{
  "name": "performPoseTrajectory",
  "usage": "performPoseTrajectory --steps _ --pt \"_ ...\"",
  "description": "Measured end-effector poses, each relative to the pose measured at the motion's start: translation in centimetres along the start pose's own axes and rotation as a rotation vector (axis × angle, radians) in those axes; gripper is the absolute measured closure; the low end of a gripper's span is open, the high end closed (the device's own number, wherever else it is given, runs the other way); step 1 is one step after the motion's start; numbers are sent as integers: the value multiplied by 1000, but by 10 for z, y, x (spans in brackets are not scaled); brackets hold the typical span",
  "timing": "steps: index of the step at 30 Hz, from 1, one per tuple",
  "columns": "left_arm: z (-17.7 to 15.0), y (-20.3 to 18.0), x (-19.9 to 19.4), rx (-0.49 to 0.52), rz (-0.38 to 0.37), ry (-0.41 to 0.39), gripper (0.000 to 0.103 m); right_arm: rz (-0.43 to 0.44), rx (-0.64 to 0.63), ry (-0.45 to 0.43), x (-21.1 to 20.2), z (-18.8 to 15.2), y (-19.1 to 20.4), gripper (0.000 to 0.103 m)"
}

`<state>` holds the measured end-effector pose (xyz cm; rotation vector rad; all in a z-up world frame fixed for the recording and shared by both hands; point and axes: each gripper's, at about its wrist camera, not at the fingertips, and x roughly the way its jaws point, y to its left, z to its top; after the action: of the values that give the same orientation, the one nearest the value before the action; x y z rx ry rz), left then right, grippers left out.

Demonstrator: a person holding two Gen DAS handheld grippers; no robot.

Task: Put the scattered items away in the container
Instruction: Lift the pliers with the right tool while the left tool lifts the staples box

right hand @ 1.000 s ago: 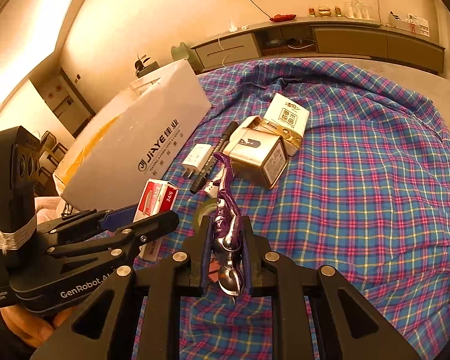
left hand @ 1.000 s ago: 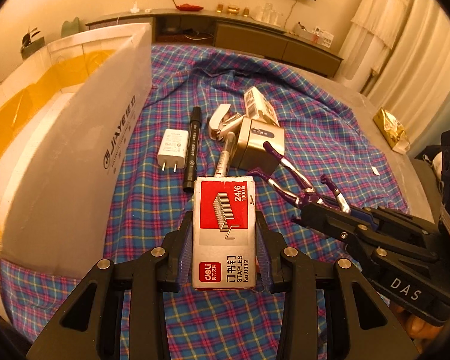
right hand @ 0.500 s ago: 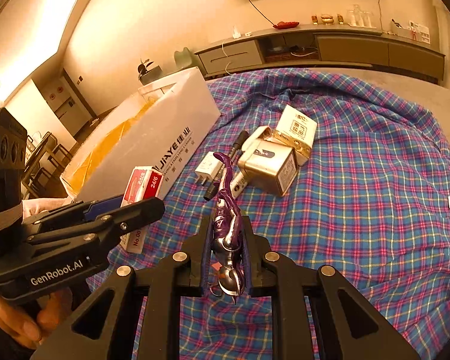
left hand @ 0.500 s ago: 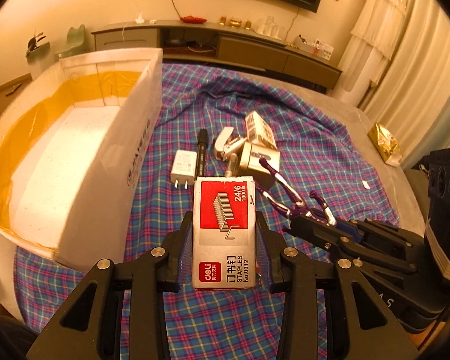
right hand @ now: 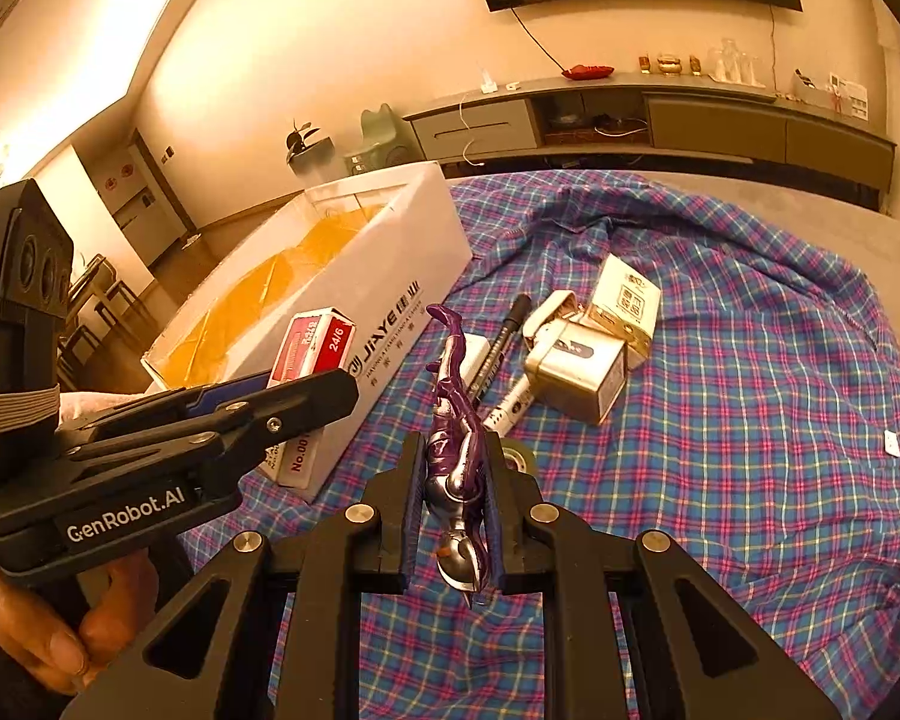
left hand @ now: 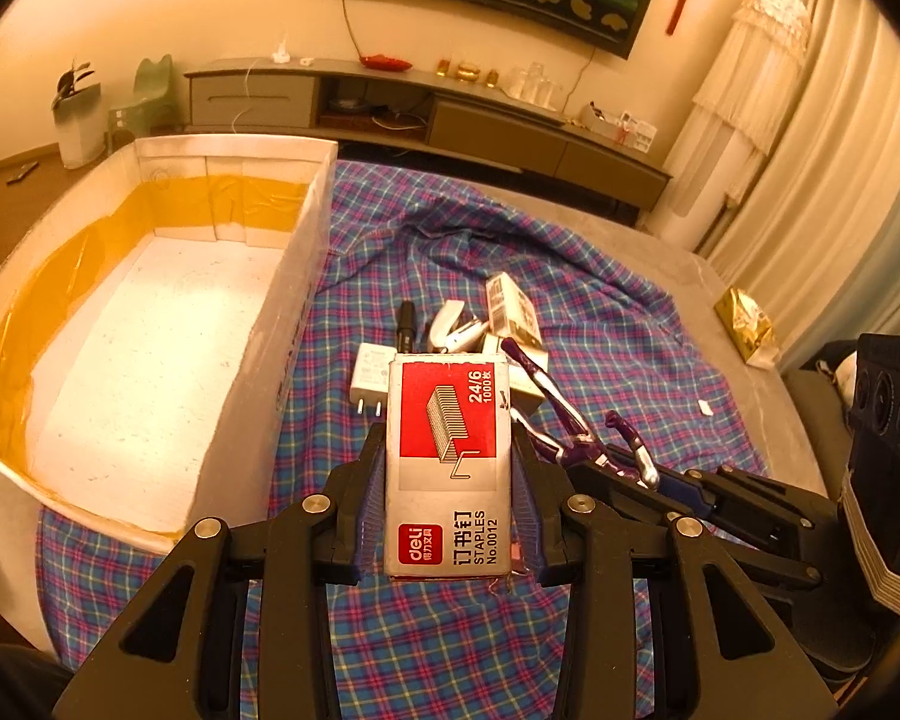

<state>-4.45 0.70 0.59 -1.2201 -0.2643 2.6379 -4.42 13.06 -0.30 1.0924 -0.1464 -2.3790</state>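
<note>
My left gripper (left hand: 450, 474) is shut on a red and grey box of staples (left hand: 449, 456), held up over the plaid cloth. The same staples box (right hand: 312, 348) shows in the right wrist view, close to the near wall of the white foam container (left hand: 168, 312). My right gripper (right hand: 453, 480) is shut on a purple and silver toy figure (right hand: 453, 420), which also shows as the toy figure (left hand: 576, 432) in the left wrist view. On the cloth lie a white charger (left hand: 369, 375), a black marker (right hand: 501, 339), a metallic box (right hand: 576, 372) and a small cream carton (right hand: 627, 300).
The white foam container (right hand: 390, 264), lined with yellow tape, stands at the left on the blue plaid cloth (right hand: 750, 420). A roll of tape (right hand: 519, 459) lies just beyond the right fingers. A gold packet (left hand: 744, 324) sits at the far right edge. A low cabinet runs along the back wall.
Both grippers have risen with their loads. The container's inside has come fully into the left wrist view, and the items on the cloth look smaller and farther.
</note>
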Motion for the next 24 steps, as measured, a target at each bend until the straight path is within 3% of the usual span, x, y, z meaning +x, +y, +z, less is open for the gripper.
performPoseTrajectory --steps 24 --pt "36 46 -35 -68 -49 -93 64 -27 -105 -39 -11 49 52 84"
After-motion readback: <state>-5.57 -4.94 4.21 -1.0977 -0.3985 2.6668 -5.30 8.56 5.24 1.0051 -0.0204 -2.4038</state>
